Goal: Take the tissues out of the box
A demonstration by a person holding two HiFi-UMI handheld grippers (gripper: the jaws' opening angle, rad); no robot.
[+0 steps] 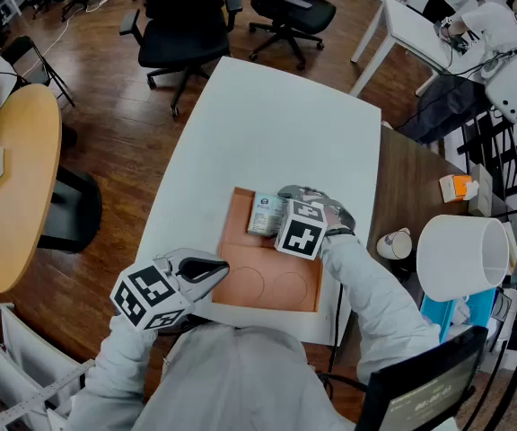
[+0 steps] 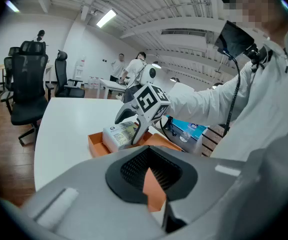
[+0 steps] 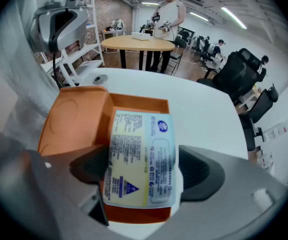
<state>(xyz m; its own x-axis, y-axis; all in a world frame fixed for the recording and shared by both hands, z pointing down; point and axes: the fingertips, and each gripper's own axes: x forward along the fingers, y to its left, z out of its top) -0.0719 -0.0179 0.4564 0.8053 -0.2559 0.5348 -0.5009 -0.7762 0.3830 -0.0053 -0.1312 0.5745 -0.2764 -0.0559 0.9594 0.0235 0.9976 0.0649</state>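
Note:
An orange box [image 1: 240, 206] lies open on the white table [image 1: 276, 124], its lid [image 1: 272, 281] folded flat toward me. My right gripper [image 1: 275, 210] is shut on a pale blue and yellow tissue pack [image 1: 263, 214], which sits tilted over the box's tray. In the right gripper view the tissue pack [image 3: 141, 156] fills the gap between the jaws, above the tray [image 3: 134, 103]. My left gripper [image 1: 215, 272] is at the lid's left edge. Its jaws are nearly together, with a sliver of the orange lid [image 2: 154, 186] between them. The left gripper view shows the pack [image 2: 120, 134] raised in the right gripper [image 2: 134, 129].
A brown desk [image 1: 420, 187] adjoins the white table on the right, with a paper cup [image 1: 395, 243] and a white cylinder [image 1: 460, 254]. A round wooden table [image 1: 16, 178] stands at left. Black office chairs [image 1: 182, 25] stand beyond the table's far end. People work in the background.

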